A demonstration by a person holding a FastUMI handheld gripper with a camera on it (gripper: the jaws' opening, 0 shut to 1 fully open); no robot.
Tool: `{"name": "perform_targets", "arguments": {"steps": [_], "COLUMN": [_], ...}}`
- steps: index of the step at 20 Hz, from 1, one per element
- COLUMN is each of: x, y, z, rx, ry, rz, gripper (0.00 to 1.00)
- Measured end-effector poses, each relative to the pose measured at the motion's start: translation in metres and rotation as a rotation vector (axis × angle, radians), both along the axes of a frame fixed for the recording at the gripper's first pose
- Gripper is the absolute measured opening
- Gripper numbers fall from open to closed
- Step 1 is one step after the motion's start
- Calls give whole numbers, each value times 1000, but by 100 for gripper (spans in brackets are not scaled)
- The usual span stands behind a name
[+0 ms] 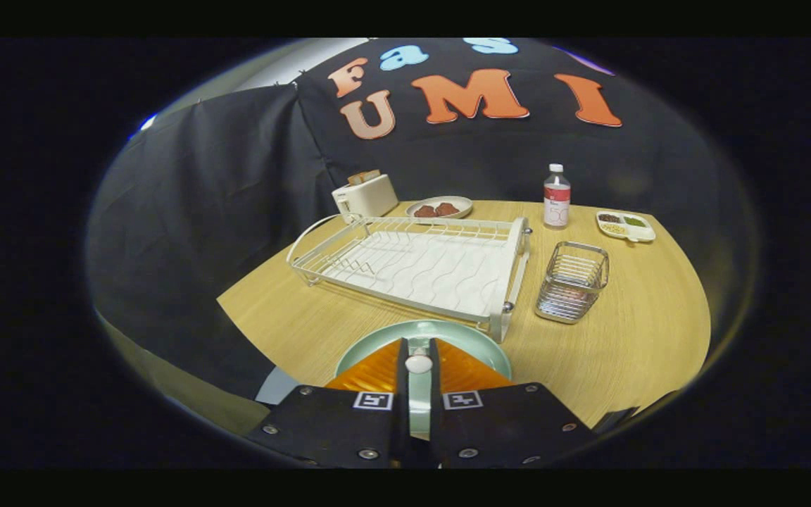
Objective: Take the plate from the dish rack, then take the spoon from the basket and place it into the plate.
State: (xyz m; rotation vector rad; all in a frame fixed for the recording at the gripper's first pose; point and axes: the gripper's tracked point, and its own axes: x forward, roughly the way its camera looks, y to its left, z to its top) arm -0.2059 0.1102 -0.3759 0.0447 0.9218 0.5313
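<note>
spoon work looks nearly done: a small white spoon, of which little more than a rounded end shows, sits pinched between the jaws, which are drawn close together and clamped on it. directly beneath lies the round pale green plate, already out of the white wire dish rack and resting on the wooden worktop just in front of it. the rack stands bare, and the square metal wire basket to its right holds nothing that can be made out. what seems left is opening the jaws so the spoon settles in the plate. the spoon's handle and most of the plate are hidden behind the fingers.
</note>
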Motion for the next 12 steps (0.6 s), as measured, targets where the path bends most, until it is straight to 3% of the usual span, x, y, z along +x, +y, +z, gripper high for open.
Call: {"name": "perform_targets", "arguments": {"steps": [12], "x": [-34], "y": [-24], "z": [-33], "rx": [-44], "ry": [154], "rz": [-49], "gripper": [20]}}
